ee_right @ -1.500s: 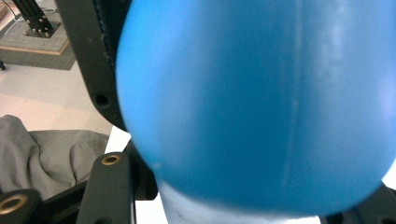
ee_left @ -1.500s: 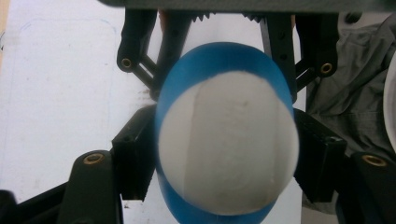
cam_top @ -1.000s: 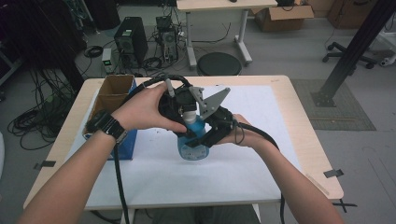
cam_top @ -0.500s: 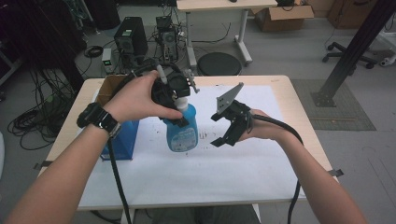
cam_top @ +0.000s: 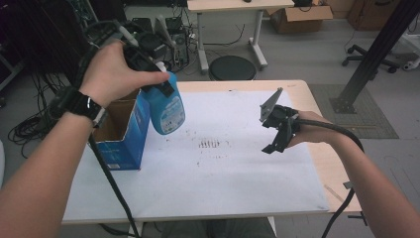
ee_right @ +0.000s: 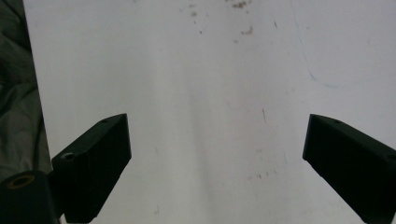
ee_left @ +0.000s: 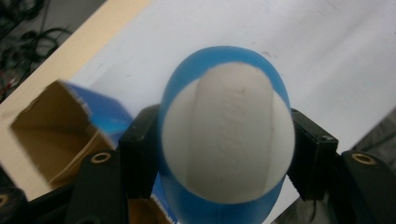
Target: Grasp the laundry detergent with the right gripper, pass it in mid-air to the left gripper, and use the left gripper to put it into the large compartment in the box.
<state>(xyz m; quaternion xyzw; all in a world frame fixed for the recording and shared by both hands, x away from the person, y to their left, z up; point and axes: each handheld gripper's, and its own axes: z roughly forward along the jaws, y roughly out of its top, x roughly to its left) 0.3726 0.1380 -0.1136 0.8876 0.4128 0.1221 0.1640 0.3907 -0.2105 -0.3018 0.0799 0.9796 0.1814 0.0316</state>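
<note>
The left gripper [cam_top: 148, 59] pinches the white cap of a blue plastic bottle [cam_top: 167, 106], hanging clear of the white paper-covered table [cam_top: 237, 178] beside, perhaps just touching, an open blue cardboard box [cam_top: 121, 134] at its left edge, while the right gripper [cam_top: 280, 134], jaws spread and just closing slightly with nothing between, hovers near the right edge.

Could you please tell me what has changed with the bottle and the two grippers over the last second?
The left gripper, shut on the blue bottle, has lifted it off the white sheet and carried it left, toward the open blue box. The right gripper let go of the bottle, its jaws having just been opening with nothing between them, and drew away to the right. The box and sheet stayed put.
</note>
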